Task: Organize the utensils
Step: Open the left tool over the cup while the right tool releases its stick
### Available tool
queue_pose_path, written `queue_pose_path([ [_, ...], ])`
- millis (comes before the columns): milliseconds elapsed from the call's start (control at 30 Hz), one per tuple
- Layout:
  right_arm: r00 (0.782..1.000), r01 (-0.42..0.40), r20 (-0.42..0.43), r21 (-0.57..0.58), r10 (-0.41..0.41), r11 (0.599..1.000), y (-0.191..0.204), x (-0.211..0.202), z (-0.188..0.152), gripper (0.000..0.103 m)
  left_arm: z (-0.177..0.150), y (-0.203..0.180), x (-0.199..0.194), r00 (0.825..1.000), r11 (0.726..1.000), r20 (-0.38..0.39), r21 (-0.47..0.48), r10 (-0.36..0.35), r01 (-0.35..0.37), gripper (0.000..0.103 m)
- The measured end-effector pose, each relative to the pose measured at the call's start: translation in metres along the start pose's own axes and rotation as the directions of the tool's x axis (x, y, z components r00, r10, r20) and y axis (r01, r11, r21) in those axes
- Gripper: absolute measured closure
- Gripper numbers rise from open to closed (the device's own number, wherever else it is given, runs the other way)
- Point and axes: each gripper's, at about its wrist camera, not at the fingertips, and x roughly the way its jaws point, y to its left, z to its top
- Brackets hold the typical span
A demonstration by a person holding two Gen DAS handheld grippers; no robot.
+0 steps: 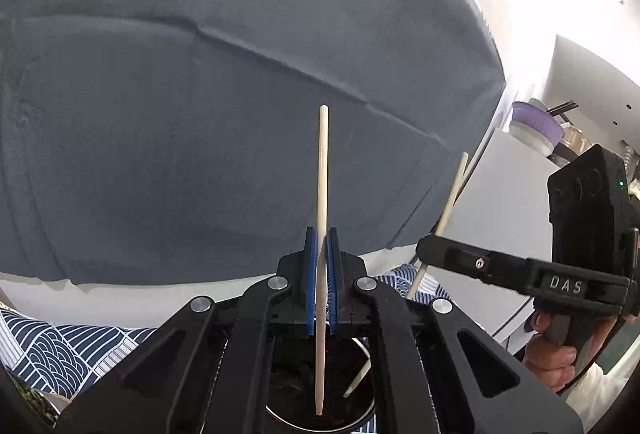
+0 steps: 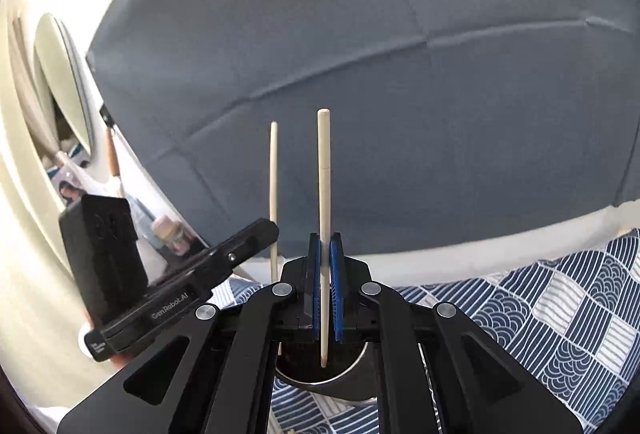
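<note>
My left gripper [image 1: 321, 246] is shut on a pale wooden chopstick [image 1: 322, 169], held upright with its thin tip down inside a dark metal cup [image 1: 362, 416]. My right gripper [image 2: 325, 250] is shut on a second chopstick [image 2: 324, 169], also upright with its tip in the same cup [image 2: 352, 376]. The right gripper [image 1: 428, 248] shows at the right of the left wrist view with its chopstick [image 1: 452, 193] slanting. The left gripper [image 2: 270, 230] shows at the left of the right wrist view with its chopstick [image 2: 273, 185].
The cup stands on a blue and white patterned cloth [image 2: 560, 314]. A grey cloth backdrop [image 1: 200, 113] hangs behind. A white box [image 1: 500, 213] and stacked bowls [image 1: 536, 125] are at the right. Bottles [image 2: 172, 234] stand at the left in the right wrist view.
</note>
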Motion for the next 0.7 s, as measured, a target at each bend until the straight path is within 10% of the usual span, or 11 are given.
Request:
queue_pose_path([
  [167,0.999,0.043,-0.016,0.008,-0.043,0.999,-0.007,0.004,-0.009,0.093,-0.002,0.001,-0.007,0.999,0.999,-0.001,-0.003,0.037,-0.037,0.077],
  [300,0.996,0.088,0.004,0.011,-0.088,0.996,-0.009,-0.012,-0.015,0.051,0.0,-0.004,-0.024,0.996,0.996,0.011,0.006,0.085,-0.085,0.06],
  [433,0.992,0.124,0.001,0.009,-0.124,0.992,-0.005,-0.033,-0.023,0.032,-0.001,-0.017,-0.045,0.986,0.985,0.025,0.043,0.163,-0.164,0.041],
  [700,0.992,0.126,0.022,0.05,-0.127,0.991,0.003,-0.1,-0.035,0.016,-0.015,-0.06,-0.095,0.958,0.955,0.013,0.08,0.286,-0.286,0.008],
])
